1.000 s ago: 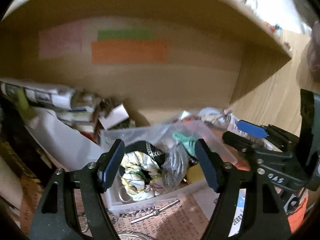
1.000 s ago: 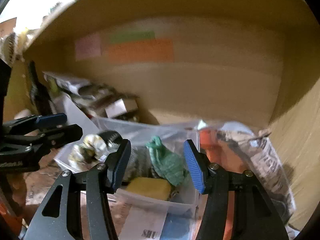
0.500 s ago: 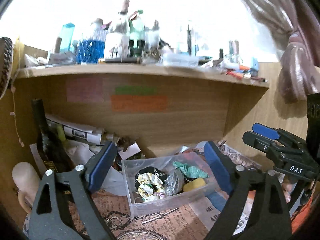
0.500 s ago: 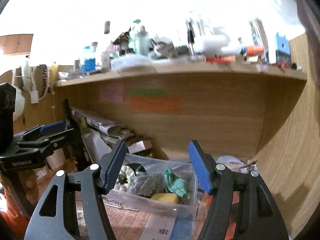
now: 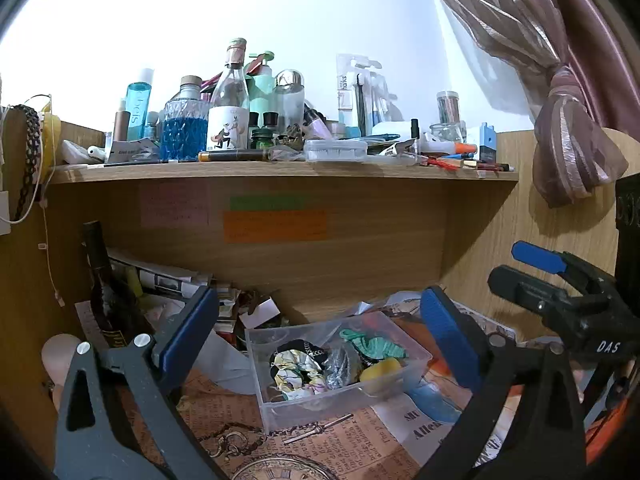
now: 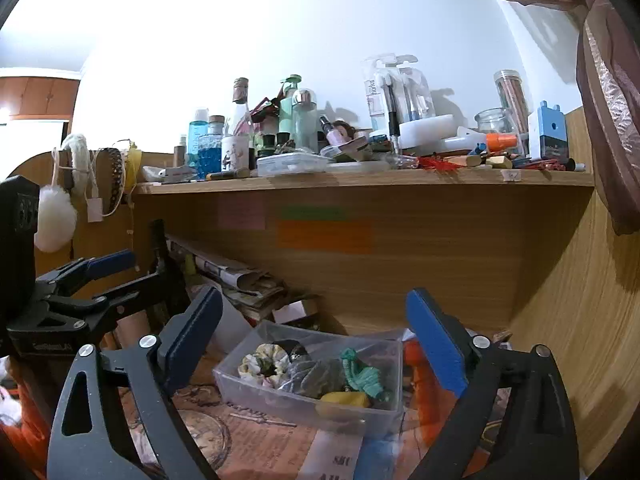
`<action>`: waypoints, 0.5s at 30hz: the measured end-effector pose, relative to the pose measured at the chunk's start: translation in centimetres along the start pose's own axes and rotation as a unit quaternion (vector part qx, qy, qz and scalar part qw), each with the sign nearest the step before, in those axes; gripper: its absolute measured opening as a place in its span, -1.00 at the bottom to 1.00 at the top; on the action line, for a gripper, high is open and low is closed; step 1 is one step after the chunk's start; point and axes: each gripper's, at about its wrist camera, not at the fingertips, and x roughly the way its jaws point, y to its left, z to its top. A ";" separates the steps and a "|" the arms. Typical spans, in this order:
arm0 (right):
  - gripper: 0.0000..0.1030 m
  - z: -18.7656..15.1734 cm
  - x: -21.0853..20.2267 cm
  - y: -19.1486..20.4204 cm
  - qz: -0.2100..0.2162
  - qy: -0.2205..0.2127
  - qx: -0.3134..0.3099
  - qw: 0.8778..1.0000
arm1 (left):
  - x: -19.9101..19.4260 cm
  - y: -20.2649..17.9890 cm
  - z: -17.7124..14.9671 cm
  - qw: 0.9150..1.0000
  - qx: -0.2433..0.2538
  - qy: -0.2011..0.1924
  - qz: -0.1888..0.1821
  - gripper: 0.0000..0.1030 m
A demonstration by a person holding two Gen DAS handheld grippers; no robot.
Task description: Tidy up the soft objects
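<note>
While both claws hang short of the clear plastic tub point(image 5: 338, 394), I log its contents: a floral scrunchie point(image 5: 298, 372) at the left, a grey crinkled scrunchie point(image 5: 340, 366) in the middle, a green knotted cloth point(image 5: 374, 344) toward the back right, and a yellow sponge point(image 5: 380, 370) at the front right. All four lie inside the tub, which sits on the newspaper-covered desk point(image 5: 320, 448) under the shelf point(image 5: 280, 170).

Left claw point(image 5: 320, 340): jaws have just been opening and now stand spread wide, nothing between the pads. Right claw point(image 6: 316, 342): same, jaws just opened, spread, nothing pinched; in the left view its body reads "DAS".

Shelf carries bottles and jars. Blue bottle point(image 5: 138, 106) shows lettering I cannot read for sure. Toothbrush pack point(image 5: 358, 92) reads "harks" along its edge, partly cut off. Three sticky notes, pink point(image 5: 174, 210), green point(image 5: 268, 203) and orange point(image 5: 274, 226), are on the back panel; their writing is too faint to read. Newspaper print near the tub shows "Alle", cut off.
</note>
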 end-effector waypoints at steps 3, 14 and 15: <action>0.90 -0.2 -0.2 0.2 0.001 -0.001 0.002 1.000 | 0.0 -0.1 -0.1 1.000 0.000 0.000 0.000 0.99; 0.99 -0.4 -0.3 0.1 -0.003 0.000 0.003 1.000 | 0.6 0.1 -0.5 1.000 -0.006 0.009 0.001 1.00; 0.99 -0.4 -0.3 0.1 -0.002 0.000 0.003 1.000 | 0.6 0.1 -0.5 1.000 -0.005 0.010 0.001 1.00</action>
